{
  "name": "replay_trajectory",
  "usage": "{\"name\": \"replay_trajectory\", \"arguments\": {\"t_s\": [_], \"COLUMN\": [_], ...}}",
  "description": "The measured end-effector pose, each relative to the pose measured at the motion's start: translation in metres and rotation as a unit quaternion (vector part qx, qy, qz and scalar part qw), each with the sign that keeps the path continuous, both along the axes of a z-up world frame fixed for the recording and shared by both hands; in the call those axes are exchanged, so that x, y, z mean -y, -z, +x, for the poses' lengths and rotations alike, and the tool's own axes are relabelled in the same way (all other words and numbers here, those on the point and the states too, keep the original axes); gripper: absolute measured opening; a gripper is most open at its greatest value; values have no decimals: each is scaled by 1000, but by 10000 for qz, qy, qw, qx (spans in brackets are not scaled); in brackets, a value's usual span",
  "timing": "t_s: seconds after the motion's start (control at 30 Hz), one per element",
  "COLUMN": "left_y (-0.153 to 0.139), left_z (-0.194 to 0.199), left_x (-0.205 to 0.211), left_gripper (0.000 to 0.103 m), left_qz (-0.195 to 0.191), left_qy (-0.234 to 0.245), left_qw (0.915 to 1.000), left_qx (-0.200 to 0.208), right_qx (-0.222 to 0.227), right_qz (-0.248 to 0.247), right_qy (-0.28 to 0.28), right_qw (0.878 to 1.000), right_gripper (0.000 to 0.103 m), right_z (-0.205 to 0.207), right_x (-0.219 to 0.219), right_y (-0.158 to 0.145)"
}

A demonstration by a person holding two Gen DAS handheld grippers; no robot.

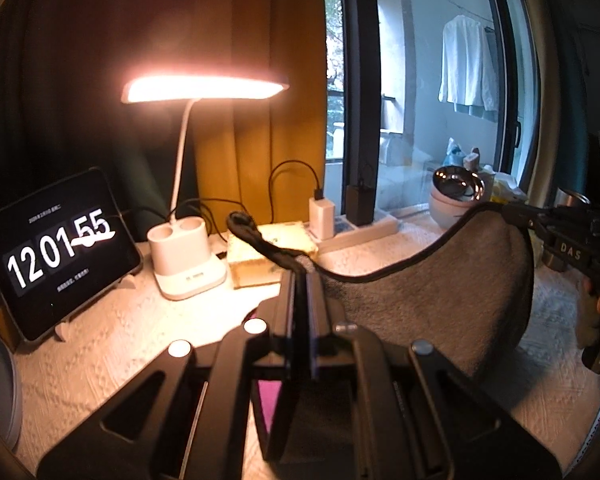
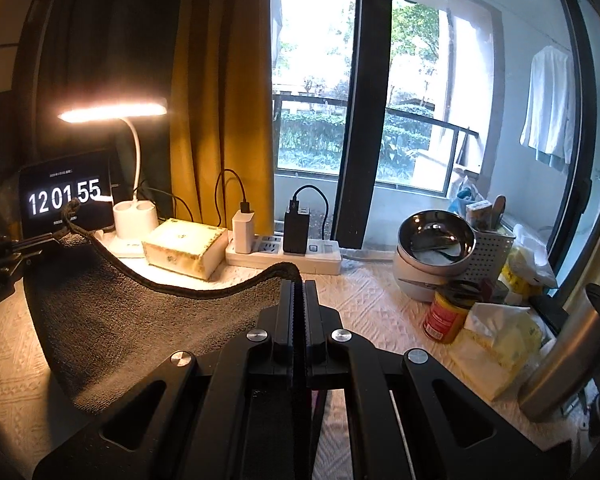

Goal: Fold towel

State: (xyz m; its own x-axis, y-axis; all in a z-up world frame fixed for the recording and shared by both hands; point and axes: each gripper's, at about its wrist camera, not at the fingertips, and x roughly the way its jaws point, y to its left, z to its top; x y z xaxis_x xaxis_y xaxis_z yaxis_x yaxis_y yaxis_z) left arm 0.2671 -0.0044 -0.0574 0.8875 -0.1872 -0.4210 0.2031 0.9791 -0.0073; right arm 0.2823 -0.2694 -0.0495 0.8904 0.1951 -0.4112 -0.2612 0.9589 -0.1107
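A grey towel (image 1: 440, 292) with a black hem hangs in the air between my two grippers, above the white tablecloth (image 1: 112, 352). My left gripper (image 1: 305, 280) is shut on one top corner, whose black hanging loop (image 1: 244, 224) sticks up past the fingertips. My right gripper (image 2: 299, 284) is shut on the other top corner of the towel (image 2: 112, 320). The top hem sags in a curve between them. In the left wrist view the right gripper (image 1: 512, 212) shows at the far right, pinching its corner. In the right wrist view the left gripper (image 2: 48, 238) shows at the far left.
At the back stand a tablet clock (image 2: 66, 198), a lit desk lamp (image 2: 134, 216), a tissue box (image 2: 186, 246) and a power strip (image 2: 284, 254). At the right are stacked bowls (image 2: 434, 252), a red can (image 2: 446, 312), tissues and a steel tumbler (image 2: 568, 352).
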Motion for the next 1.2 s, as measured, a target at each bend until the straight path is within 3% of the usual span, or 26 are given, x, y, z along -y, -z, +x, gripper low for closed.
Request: {"name": "replay_trajectory", "arguments": {"t_s": [0.23,0.37,0.63,0.93,1.2], "left_y": [8,17,36,52,77], "left_z": [24,35,61,87,110], "left_x": [-2,1,1,2,-4], "left_gripper": [6,6,6,6,8], "left_qz": [-69,172,333,293,220], "left_qy": [-85,-195,-303,-318,-337], "left_qw": [9999,9997,9989,9962,9877], "left_qx": [-56,47,-138,-749,-1511], "right_qx": [-49,-115,-333,-612,-1036], "right_qz": [-65,-151,-171,-232,-353], "right_qy": [19,20,158,193,284], "right_qw": [10000,9998,9992,9977,9936], "right_gripper": [4,4,4,4,4], "right_z": [25,39,68,85,99], "right_x": [-5,-9,-8,-9,-12], "right_y": [8,19,38,55,73]}}
